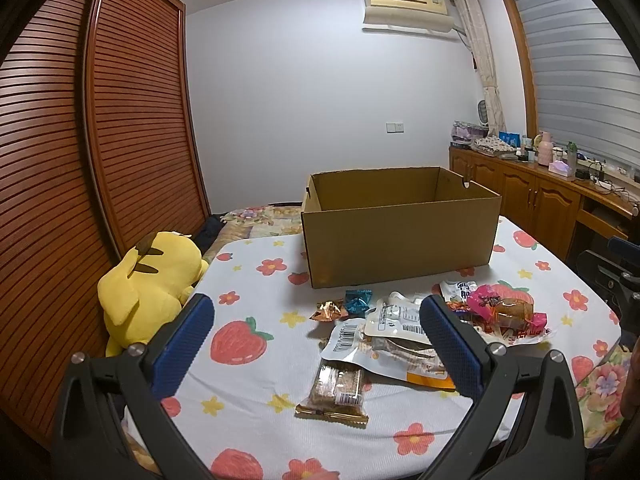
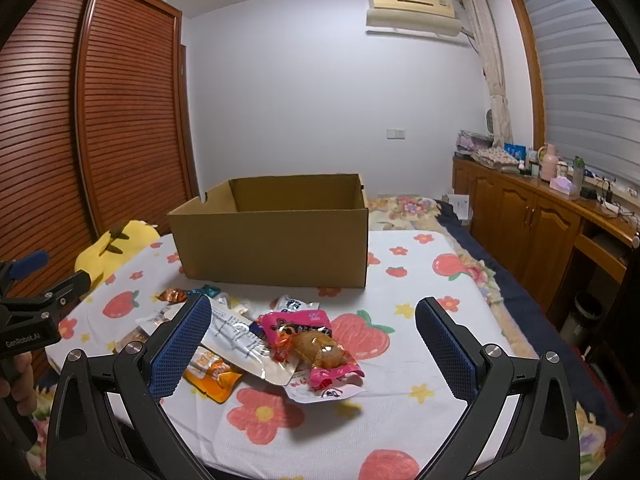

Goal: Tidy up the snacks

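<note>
An open cardboard box [image 1: 400,240] [image 2: 276,244] stands at the far side of a flower-and-strawberry cloth. In front of it lies a pile of snack packets: a pink packet with a brown bun [image 2: 316,348] [image 1: 504,308], a clear white pouch [image 2: 240,340] [image 1: 384,340], a brown cracker pack [image 1: 336,392], an orange packet [image 2: 212,372], and small orange [image 1: 328,310] and teal [image 1: 358,302] sweets. My left gripper [image 1: 316,344] hovers open above the pile's left part. My right gripper [image 2: 314,344] hangs open over the pink packet. Neither holds anything.
A yellow plush toy [image 1: 148,292] lies at the cloth's left edge beside a slatted wooden wardrobe [image 1: 80,140]. Wooden cabinets [image 2: 532,216] with bottles and clutter run along the right wall. The left gripper's body and a hand [image 2: 24,328] show at the right view's left edge.
</note>
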